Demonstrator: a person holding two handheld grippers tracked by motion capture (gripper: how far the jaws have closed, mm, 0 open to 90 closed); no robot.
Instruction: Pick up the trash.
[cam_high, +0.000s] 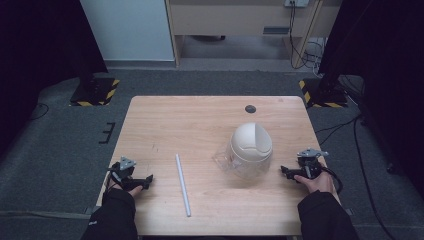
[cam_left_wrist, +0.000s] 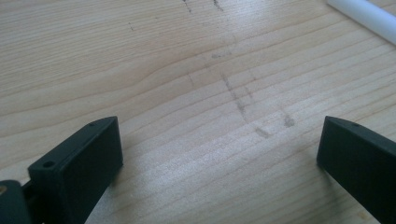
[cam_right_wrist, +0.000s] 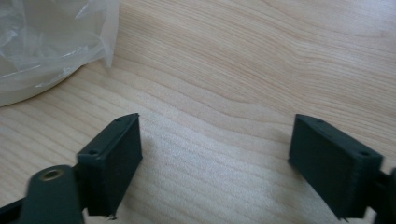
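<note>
Looking at this one, both tools are resting low at the near edge of the table (cam_high: 150, 115) with nothing in them yet, so I'd say it's the very start, before any reach. The left tool (cam_high: 141, 181) is sitting at the near left corner, jaws spread wide over bare wood, and in the left gripper view the end of the white tube (cam_left_wrist: 364, 18) is poking in at the top right corner, near but not touching. That tube is lying flat between the two hands, running roughly front to back, left of centre. The right tool (cam_high: 286, 171) is also gaping wide and holding nothing, pointing toward the bin (cam_high: 248, 150), a small clear tub with a cream domed lid and what looks like a clear bag lining it; the right gripper view is catching that crinkly plastic (cam_right_wrist: 51, 42) at its top left, just apart from the jaws. My guess is the next move is going for the tube or steadying the bin. Picking the tube up means coming down across it, since it's thin and round and will probably roll if nudged.
</note>
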